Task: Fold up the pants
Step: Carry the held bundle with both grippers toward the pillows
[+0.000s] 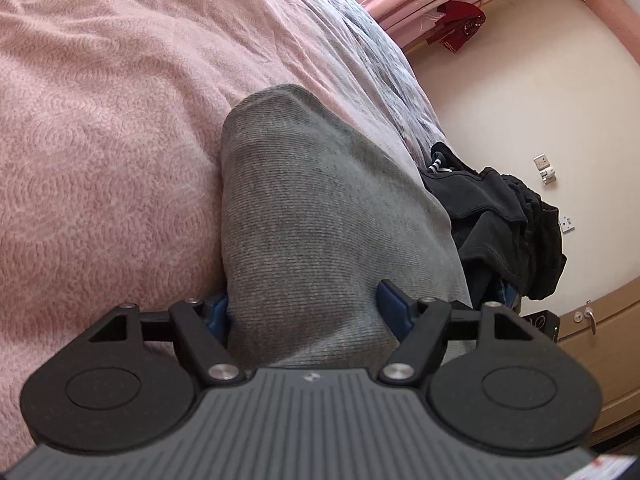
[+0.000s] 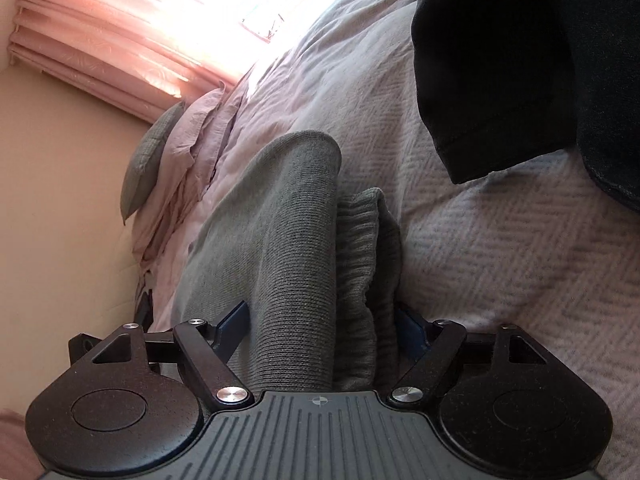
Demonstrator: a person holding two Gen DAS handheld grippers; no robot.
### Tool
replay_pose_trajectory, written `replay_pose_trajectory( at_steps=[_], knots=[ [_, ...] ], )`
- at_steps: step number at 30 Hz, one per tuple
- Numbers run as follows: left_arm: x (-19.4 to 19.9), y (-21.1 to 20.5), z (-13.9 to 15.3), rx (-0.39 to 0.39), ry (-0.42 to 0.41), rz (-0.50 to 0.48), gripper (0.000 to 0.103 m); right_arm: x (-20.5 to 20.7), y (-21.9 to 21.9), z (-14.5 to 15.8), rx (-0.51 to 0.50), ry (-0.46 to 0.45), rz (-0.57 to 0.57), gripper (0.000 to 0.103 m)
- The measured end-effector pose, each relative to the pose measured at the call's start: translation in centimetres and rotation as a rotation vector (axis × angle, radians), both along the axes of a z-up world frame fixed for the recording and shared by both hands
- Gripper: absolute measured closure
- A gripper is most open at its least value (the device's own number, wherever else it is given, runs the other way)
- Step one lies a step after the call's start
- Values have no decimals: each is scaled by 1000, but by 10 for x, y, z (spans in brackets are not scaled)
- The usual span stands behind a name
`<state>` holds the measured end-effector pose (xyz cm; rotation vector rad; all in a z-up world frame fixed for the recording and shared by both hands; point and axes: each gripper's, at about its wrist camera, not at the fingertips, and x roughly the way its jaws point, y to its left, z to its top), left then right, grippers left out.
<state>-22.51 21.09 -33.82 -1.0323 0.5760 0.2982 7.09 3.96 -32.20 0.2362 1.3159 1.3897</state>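
The grey knit pants (image 1: 312,200) lie folded in a thick bundle on the pink bed cover (image 1: 100,120). My left gripper (image 1: 306,312) straddles the bundle's near end with its jaws wide. Its blue pads (image 1: 394,308) flank the cloth without pinching it. In the right wrist view the same grey pants (image 2: 296,220) show a smooth fold with a ribbed cuff beside it. My right gripper (image 2: 322,324) stands wide around them, and the fabric lies loose between its pads (image 2: 232,320). The cloth hides both sets of fingertips.
A heap of black clothes (image 1: 500,216) sits beyond the pants at the bed's edge and shows again as dark cloth (image 2: 520,60) at the upper right. A grey pillow (image 2: 148,160), pink curtains (image 2: 100,40) and a wooden cabinet (image 1: 600,340) border the bed.
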Motion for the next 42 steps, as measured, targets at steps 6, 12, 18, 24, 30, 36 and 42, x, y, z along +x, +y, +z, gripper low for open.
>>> replay_pose_trajectory(
  at_steps=[6,12,18,24,30,36,42],
  knots=[
    [6,-12,4,100,40,11,39,-1,21,-5,-3,-21,48,36],
    [6,-23,17,175,73,0,50,-2,20,-9,29,-16,90,53],
    [8,-22,52,152,138,-13,57,-8,21,22,-50,-7,66,64],
    [-19,-21,108,125,187,57,58,-26,35,77,-119,9,121,66],
    [-78,-23,183,103,221,238,58,-61,94,143,-140,20,280,66],
    [-156,-29,245,119,235,480,58,-123,169,193,-110,20,504,66],
    [-242,-22,261,105,239,707,58,-213,236,204,-100,2,717,66]
  ],
)
